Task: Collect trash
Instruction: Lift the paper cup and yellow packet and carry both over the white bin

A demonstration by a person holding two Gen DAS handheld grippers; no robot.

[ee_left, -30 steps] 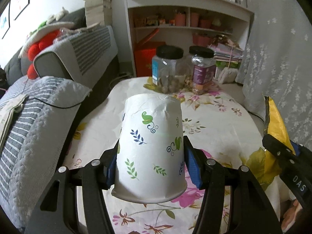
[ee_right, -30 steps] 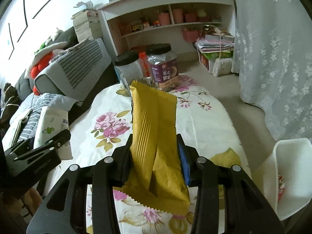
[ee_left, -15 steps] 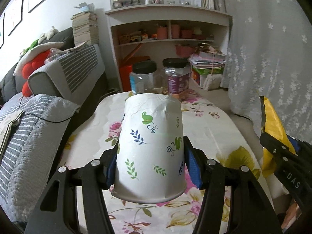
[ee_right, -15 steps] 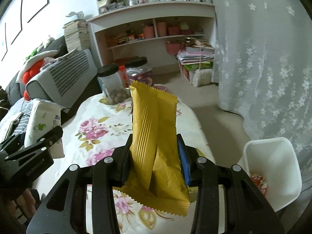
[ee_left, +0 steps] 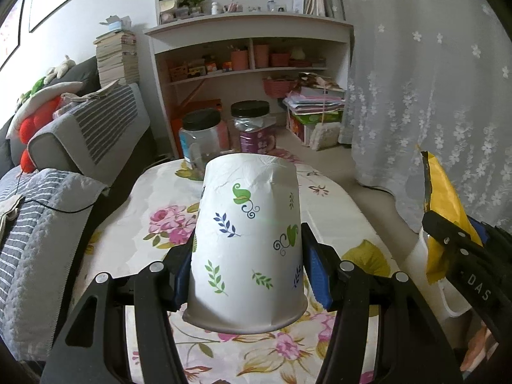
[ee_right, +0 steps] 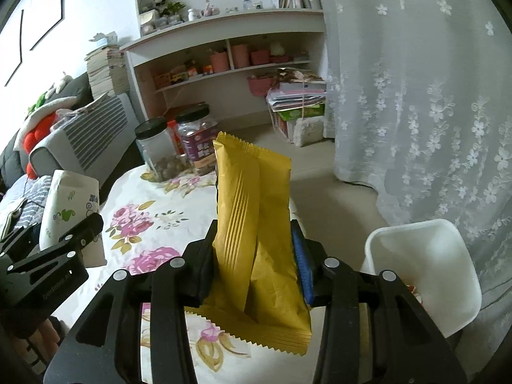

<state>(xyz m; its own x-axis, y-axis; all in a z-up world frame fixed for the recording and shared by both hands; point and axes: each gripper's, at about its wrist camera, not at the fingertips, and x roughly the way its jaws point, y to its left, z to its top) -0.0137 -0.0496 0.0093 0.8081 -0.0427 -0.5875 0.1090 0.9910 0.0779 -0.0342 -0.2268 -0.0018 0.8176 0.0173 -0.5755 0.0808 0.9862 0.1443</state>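
Left wrist view: one paper cup (ee_left: 248,243) held; right wrist view: one yellow wrapper (ee_right: 256,240) held.

Left gripper (ee_left: 249,268) has both fingers clamped on the sides of the single crumpled cup, which is inverted, rim toward the camera, above the floral-covered table (ee_left: 332,211). Right gripper (ee_right: 254,265) pinches the one empty wrapper upright between its pads, over the table's right edge. One white bin (ee_right: 425,275) stands just beside the table on the right, with some scraps inside. Two black-lidded jars (ee_right: 179,150) stand side by side at the table's far end. Beyond them, one white shelf unit (ee_left: 252,64).
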